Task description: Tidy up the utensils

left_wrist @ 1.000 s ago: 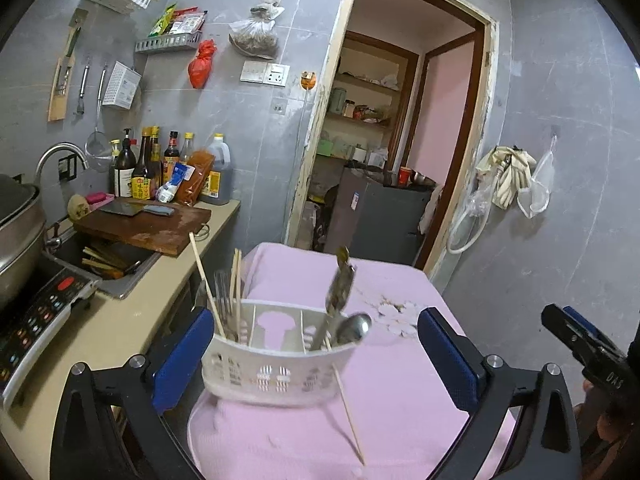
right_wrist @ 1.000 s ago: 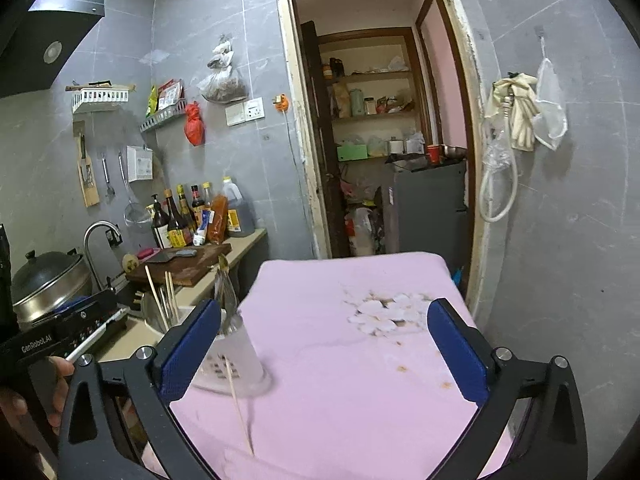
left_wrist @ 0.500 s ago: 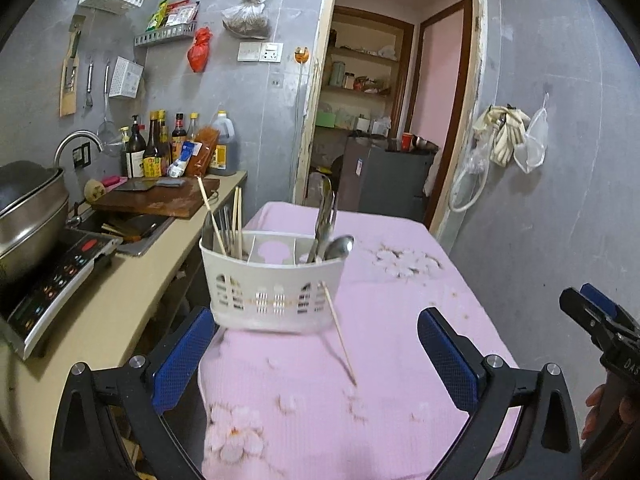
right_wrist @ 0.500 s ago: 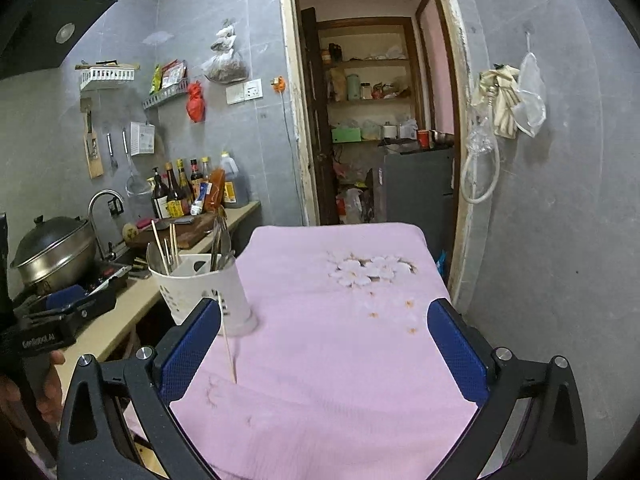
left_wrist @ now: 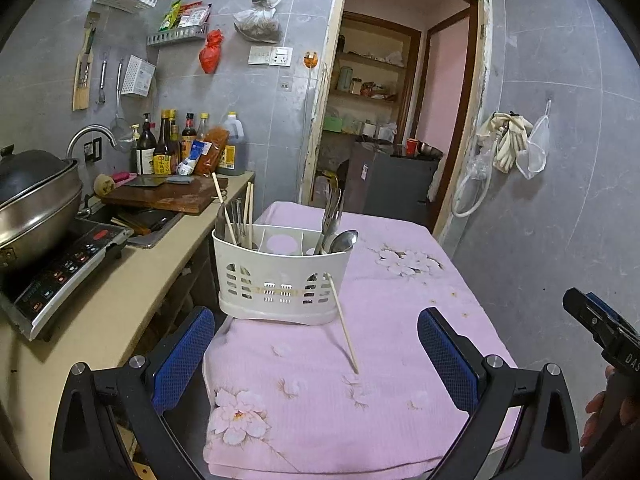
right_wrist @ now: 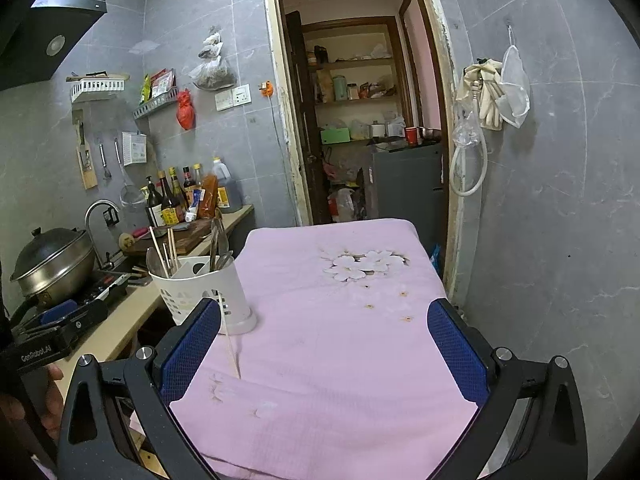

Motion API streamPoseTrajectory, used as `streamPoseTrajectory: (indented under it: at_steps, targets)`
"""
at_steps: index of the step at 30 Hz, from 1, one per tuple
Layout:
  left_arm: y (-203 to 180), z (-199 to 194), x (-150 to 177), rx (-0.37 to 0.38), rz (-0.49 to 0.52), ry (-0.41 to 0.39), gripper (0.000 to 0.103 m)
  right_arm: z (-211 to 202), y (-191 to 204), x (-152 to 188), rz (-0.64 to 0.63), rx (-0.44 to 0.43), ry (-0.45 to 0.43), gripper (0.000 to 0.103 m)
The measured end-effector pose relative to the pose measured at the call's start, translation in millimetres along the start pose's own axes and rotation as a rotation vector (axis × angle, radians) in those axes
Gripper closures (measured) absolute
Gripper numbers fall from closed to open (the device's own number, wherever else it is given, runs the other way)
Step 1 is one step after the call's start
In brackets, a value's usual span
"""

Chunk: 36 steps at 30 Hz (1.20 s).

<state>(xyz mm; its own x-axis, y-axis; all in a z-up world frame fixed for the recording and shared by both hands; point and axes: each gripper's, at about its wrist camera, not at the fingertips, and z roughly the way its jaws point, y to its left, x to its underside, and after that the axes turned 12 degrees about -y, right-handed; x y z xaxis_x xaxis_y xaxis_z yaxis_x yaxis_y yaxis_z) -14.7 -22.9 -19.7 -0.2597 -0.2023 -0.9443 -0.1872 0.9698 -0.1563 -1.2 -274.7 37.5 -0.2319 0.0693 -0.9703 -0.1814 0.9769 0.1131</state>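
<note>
On the pink-clothed desk point(left_wrist: 400, 320) in a cramped kitchen, both hand-held grippers, left point(left_wrist: 316, 354) and right point(right_wrist: 324, 346), gape empty before the utensil caddy point(left_wrist: 280, 276), where a stray chopstick point(left_wrist: 343, 324) leaning outside could roll off if nudged carelessly.

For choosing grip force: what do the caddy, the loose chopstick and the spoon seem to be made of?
Caddy: likely moulded plastic, white, matt, with slotted vents in its wall.
Chopstick leaning against it: probably bamboo or wood, pale tan and dull.
Spoon: apparently steel, grey with a bright sheen on the bowl.
</note>
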Motion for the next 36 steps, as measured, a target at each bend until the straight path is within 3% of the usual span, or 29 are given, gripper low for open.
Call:
streamPoseTrajectory:
  at_steps: [36]
  targets:
    - [-6.5, -4.0, -2.4, 0.014, 0.017, -0.012, 0.001, 1.8, 3.2, 1.9, 0.005, -0.011, 0.009, 0.001]
